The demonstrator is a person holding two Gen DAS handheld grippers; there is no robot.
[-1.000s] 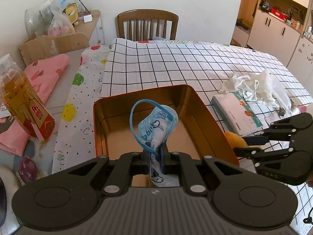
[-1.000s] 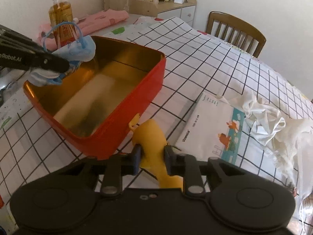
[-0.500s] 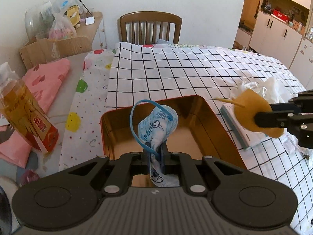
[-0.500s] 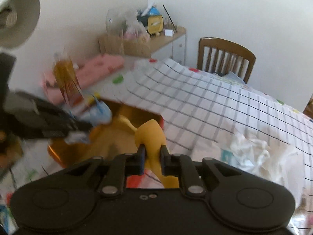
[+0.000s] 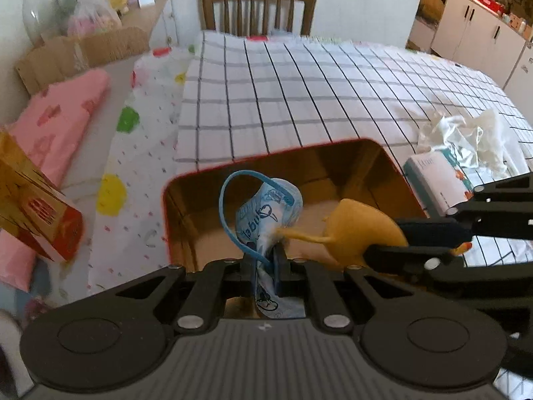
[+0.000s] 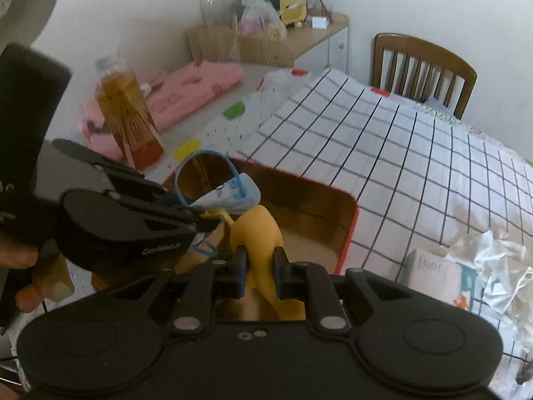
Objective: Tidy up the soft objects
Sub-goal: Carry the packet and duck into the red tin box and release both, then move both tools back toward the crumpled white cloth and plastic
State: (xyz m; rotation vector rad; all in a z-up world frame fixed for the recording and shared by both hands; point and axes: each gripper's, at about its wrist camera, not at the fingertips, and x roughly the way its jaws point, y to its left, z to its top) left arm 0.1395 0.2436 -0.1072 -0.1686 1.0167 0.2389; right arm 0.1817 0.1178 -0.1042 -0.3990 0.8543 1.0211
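My left gripper (image 5: 265, 263) is shut on a light blue face mask (image 5: 266, 213) with a blue ear loop, held above the near end of the red tin box (image 5: 404, 180). My right gripper (image 6: 260, 266) is shut on a soft yellow object (image 6: 258, 233) and holds it over the same box (image 6: 346, 226), right next to the mask (image 6: 233, 193). In the left wrist view the yellow object (image 5: 359, 226) and the right gripper (image 5: 429, 238) come in from the right. The box's gold inside looks bare.
A tissue pack (image 5: 436, 176) and crumpled white plastic (image 5: 473, 136) lie right of the box on the checked cloth. A bottle of amber drink (image 6: 126, 113) stands left of the box by pink cloth (image 6: 186, 90). A wooden chair (image 5: 256, 10) is at the far edge.
My right gripper has lifted the yellow object from the table beside the box and carried it left over the box, close to the mask. The left gripper still holds the mask.
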